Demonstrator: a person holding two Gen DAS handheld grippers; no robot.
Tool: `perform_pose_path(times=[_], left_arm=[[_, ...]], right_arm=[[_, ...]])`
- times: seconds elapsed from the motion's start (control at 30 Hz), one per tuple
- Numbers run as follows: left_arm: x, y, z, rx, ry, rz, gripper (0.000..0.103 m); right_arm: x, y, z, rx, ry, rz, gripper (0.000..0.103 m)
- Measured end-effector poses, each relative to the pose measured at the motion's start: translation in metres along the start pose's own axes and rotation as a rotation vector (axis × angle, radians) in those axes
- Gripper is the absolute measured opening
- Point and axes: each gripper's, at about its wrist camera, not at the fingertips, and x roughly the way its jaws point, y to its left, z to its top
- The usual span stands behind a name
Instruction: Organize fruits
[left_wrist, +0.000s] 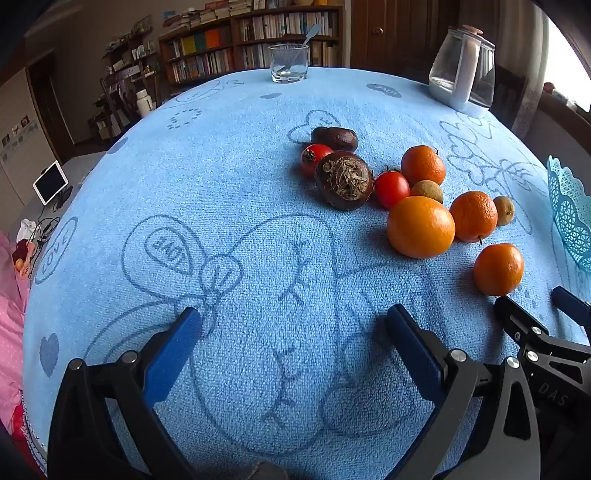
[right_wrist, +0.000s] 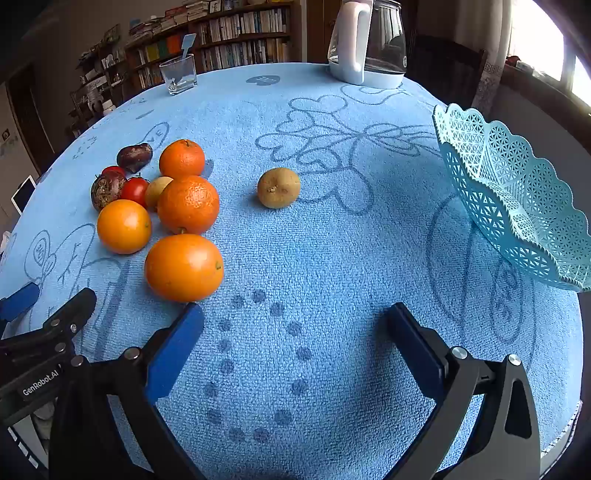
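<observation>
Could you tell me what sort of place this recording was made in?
Most likely a home living or dining room: full bookshelves along the wall, a table under a blue towel-like cloth, and a glass kettle on it.

We see dark wooden bookshelves (left_wrist: 255, 40) packed with books at twelve o'clock behind the counter (left_wrist: 221, 206), which wears a blue towelling cloth. A dark wooden door (left_wrist: 399, 33) stands at one o'clock. Daylight pours through a window (right_wrist: 539, 44) at two o'clock. A white tablet (left_wrist: 50, 182) sits at nine o'clock.
</observation>
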Motion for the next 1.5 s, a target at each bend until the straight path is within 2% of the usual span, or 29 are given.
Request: perform_pose_path(times=[1.5], left_arm=[[0.0029,-0.0006,0.0035,-0.009,0.02,0.007,0.098]], right_arm=[[0.0034,-0.0033,0.0016,-0.013,0.024,0.039,0.101]])
